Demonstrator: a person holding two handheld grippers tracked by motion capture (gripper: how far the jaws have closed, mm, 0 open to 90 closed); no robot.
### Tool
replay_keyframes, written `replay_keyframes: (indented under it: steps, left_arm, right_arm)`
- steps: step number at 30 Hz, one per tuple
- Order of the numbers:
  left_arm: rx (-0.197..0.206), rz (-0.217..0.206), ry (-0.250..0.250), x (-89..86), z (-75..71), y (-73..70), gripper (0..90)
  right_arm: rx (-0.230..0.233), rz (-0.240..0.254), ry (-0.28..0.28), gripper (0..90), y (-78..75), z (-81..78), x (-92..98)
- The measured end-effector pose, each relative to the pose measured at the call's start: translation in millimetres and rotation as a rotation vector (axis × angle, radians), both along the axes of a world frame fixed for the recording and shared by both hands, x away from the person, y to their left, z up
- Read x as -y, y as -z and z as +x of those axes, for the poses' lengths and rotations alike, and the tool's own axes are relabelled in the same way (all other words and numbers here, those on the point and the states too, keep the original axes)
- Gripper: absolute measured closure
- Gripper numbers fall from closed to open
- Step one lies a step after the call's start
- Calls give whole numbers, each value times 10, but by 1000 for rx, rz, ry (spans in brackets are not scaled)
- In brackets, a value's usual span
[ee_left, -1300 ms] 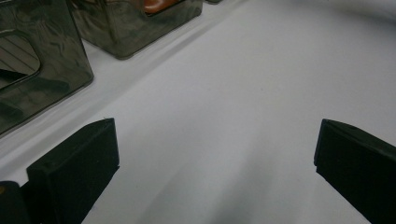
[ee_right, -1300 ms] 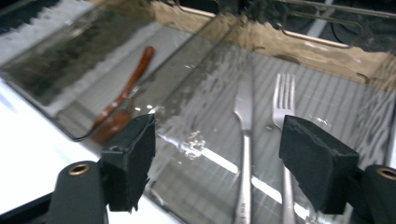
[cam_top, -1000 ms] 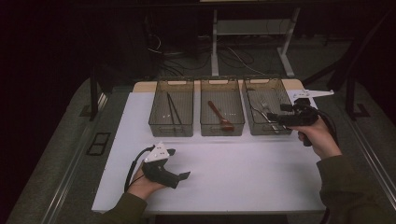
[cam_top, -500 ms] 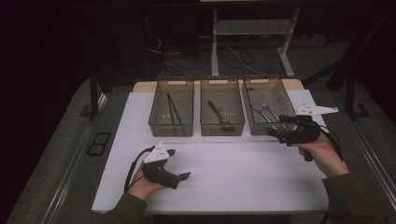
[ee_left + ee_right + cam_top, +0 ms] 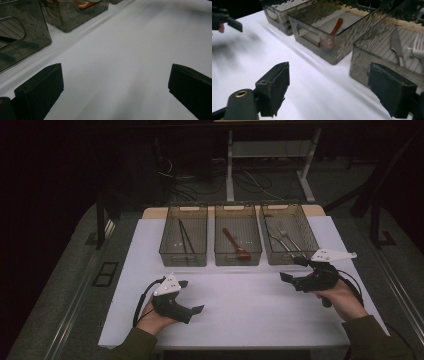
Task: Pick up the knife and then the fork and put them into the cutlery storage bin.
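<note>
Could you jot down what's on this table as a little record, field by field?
surface: white table
left bin: dark chopsticks
middle bin: red spoon
right bin: knife, fork
left gripper: open, empty, low over the table
right gripper: open, empty, in front of the right bin

The room around the white table [image 5: 250, 315] is dark; light falls on it from above. Soft shadows lie under the bins [image 5: 332, 47]. Both gripper views blur slightly, with glare streaking the bin walls.
</note>
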State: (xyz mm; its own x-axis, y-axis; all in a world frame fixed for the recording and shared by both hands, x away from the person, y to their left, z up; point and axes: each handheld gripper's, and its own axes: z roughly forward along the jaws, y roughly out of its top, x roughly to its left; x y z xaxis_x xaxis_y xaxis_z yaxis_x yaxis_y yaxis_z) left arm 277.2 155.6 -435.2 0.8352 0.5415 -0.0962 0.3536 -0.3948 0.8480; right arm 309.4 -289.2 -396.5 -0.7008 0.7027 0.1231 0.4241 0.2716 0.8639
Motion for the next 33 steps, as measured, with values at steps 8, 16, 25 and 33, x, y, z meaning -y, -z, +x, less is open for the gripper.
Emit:
replay_keyframes:
  steps: [8,16,25,33]
  left_arm:
    - [-1,-7,1,6,-16,-7,0]
    - [1,-5,4,15,-27,-12,0]
    - [4,4,9,7,-25,-13,0]
    - [-2,2,1,-3,-36,-14,0]
  right_arm:
    - [12,22,-18,171,88,-156,-16]
    - [-12,15,-7,171,254,-288,35]
    - [-23,-17,-5,171,358,-452,47]
    - [-12,-45,11,170,422,-566,84]
